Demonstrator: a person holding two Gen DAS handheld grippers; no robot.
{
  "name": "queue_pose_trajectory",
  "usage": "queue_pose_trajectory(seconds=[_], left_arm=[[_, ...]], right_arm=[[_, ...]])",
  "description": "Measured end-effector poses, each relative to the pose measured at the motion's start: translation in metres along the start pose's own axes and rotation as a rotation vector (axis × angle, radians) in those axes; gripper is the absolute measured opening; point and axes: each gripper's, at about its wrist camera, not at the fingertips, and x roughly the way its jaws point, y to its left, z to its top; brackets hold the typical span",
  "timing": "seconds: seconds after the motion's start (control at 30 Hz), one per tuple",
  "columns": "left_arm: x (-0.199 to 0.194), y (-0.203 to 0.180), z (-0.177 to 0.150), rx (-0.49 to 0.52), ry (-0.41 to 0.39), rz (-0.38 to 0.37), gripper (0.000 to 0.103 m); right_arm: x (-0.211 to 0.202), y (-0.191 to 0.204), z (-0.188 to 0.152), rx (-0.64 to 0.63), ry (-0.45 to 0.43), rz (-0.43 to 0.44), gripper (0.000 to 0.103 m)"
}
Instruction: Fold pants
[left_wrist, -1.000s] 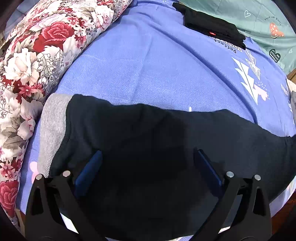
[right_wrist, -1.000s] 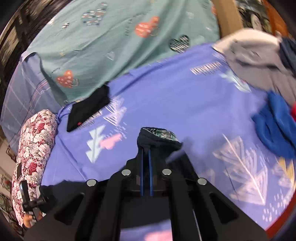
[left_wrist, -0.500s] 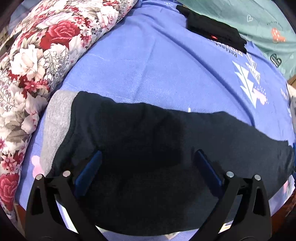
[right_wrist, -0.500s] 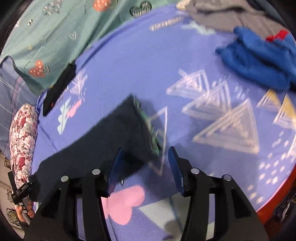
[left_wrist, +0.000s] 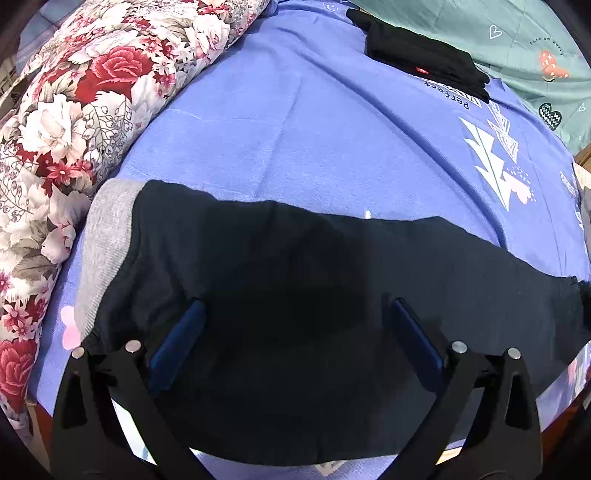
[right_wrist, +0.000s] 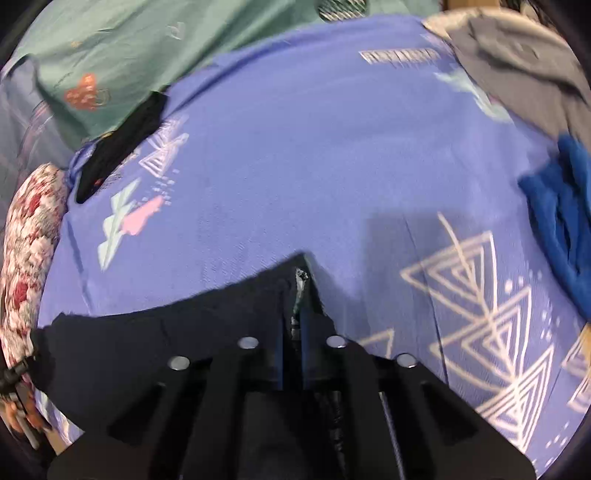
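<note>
The right gripper (right_wrist: 291, 325) has just snapped closed, its blue pads pinching the end of the dark navy fabric pants (right_wrist: 166, 343). The left gripper (left_wrist: 295, 332) hangs above the same pants with its jaws spread wide, clamping nothing. The pants lie stretched flat across a periwinkle printed bedsheet (left_wrist: 314, 129), their grey ribbed band (left_wrist: 105, 251) just beside a red-and-white floral quilt (left_wrist: 74, 92). A folded black garment (left_wrist: 424, 62) sits well apart, near a teal sheet (left_wrist: 517, 37)

"Perfect" on blue sheet (left_wrist: 314, 122)
</note>
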Motion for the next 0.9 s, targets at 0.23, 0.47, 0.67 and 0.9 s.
queue_pose_trajectory(seconds=[0.23,0.47,0.67,0.9], left_arm=[[0.005,0.005,0.004,-0.030,-0.019,0.060,0.101],[0.004,0.007,0.004,-0.028,-0.013,0.058,0.101],[-0.003,0.000,0.003,0.005,-0.031,0.061,0.101],[-0.009,0.035,0.012,-0.078,-0.040,0.070,0.101]], right_arm=[[-0.013,0.002,0.000,-0.051,-0.155,0.009,0.006],[-0.003,-0.023,-0.005,0.081,-0.045,-0.064,0.051],[-0.020,-0.010,-0.029,0.013,0.058,-0.007,0.051],[-0.020,-0.015,-0.042,-0.010,0.032,-0.196,0.051]])
